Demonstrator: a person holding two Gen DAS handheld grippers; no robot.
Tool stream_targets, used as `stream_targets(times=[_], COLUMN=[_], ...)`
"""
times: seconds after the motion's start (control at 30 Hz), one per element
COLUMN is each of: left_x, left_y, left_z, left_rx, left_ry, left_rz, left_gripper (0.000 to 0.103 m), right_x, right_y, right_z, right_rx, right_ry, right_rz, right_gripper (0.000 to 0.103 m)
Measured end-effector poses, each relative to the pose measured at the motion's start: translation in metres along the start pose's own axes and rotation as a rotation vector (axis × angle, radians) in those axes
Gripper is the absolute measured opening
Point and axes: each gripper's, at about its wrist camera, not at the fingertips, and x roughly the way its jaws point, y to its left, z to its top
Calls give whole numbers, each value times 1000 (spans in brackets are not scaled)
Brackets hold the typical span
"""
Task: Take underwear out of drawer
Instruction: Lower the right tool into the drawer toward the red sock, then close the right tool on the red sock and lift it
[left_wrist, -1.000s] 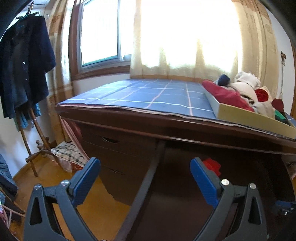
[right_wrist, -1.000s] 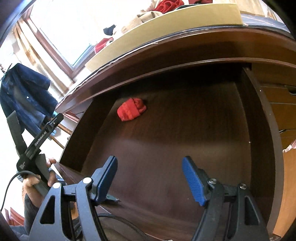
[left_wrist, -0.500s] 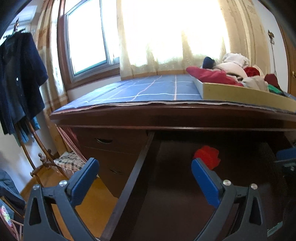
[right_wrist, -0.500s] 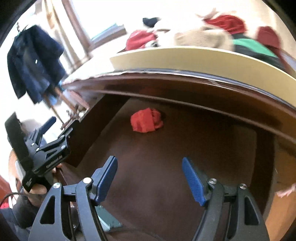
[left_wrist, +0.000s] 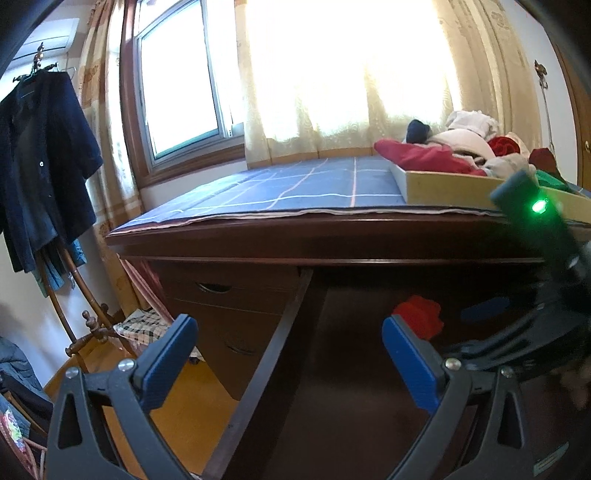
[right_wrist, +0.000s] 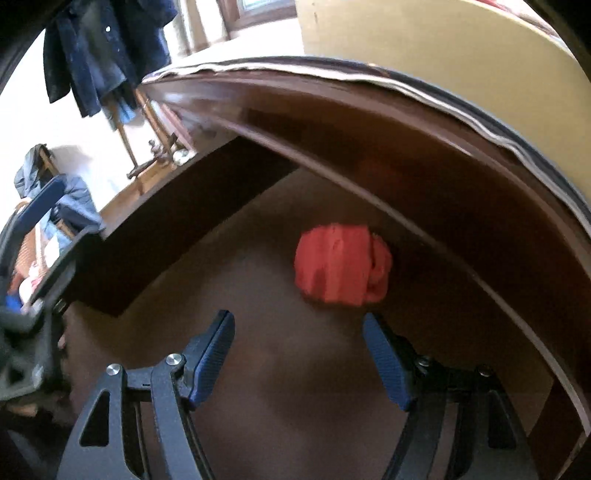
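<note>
Inspecting the scene from largest item down: the desk (right_wrist: 424, 122) filled the upper right of the right wrist view, its overhanging top edge directly above the drawer (right_wrist: 258, 258), which stood pulled out. The underwear (right_wrist: 341, 271), a red bundle, lay on the drawer floor right of centre in that view, close under the overhang, and apart from both tools. The right gripper (right_wrist: 299, 354) sat low in the frame, jaws apart and empty, the bundle just above its blue pads. The left gripper (left_wrist: 288, 365) occupied the bottom of the left wrist view, jaws likewise apart and empty, straddling the drawer's side wall.

Risks, as judged: the overhang could foul the right tool on a steep reach. Soft cloth might be pinched by one fold only and unroll or drop on lifting. Blur in the right view suggested speed; an overshoot could push the bundle further back under the desk.
</note>
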Motion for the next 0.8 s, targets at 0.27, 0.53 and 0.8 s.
stream_targets(times=[0.27,0.53,0.8], left_x=[0,1,2], left_y=[2,5,4], left_z=[0,0,0], left_rx=[-10,-23,-27], left_ry=[-3,1,7], left_rz=[-8,-19,-15], left_gripper=[102,102,102], right_x=[28,42,61], right_y=[-2,2,25], right_z=[15,19,18], right_rx=[44,1,-147], right_ry=[-68,-121,-65], right_rz=[-176,-285,-323], right_gripper=[74,74,74])
